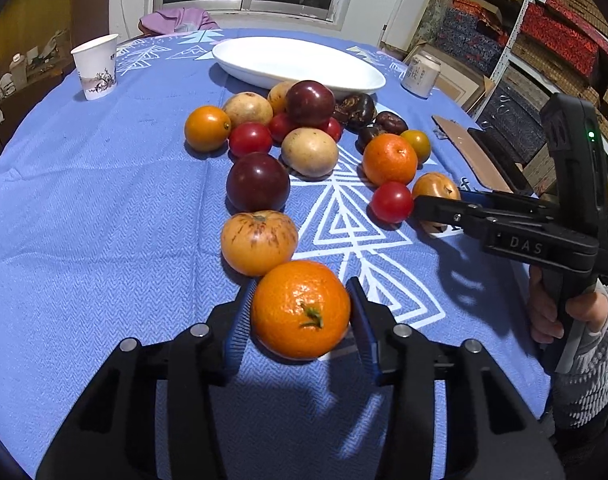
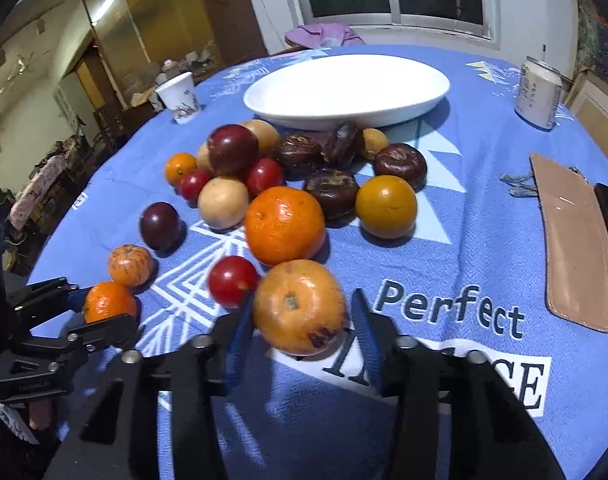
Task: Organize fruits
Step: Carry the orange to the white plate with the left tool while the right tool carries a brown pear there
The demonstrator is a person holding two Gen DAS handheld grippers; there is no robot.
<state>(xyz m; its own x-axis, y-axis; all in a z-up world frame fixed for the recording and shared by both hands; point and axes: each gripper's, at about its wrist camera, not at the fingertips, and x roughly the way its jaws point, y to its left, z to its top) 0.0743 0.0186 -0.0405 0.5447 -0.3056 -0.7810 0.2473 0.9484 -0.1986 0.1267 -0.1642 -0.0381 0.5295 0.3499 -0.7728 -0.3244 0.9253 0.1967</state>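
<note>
Both grippers were engaged at the picking step, each with a fruit between its fingers. In the left wrist view the left gripper point(image 1: 300, 312) bracketed a mandarin point(image 1: 300, 310), its blue pads lying against or just beside the fruit's flanks; whether they were fully clamped cannot be told, though contact appeared made on both sides. In the right wrist view the right gripper point(image 2: 300, 308) likewise flanked a yellow-orange fruit with a brown blemish point(image 2: 299, 306), the fingers close at either side and seemingly touching. The remaining fruit lay heaped on the blue tablecloth point(image 1: 84, 208) toward 12 o'clock of each gripper: dark plums, red cherry tomatoes, pale round fruits and dark brown wrinkled ones. Beyond the heap, also at 12 o'clock, stood the white oval dish point(image 2: 346, 88), which held nothing. A paper cup point(image 1: 95, 66) stood at 10 o'clock and a can point(image 2: 538, 94) at 2 o'clock. As a judgement, the task was near its start, the dish being the likely destination. The next move would call for a firm but gentle squeeze, a lift clear of neighbouring fruit, and a carry over the heap.
</note>
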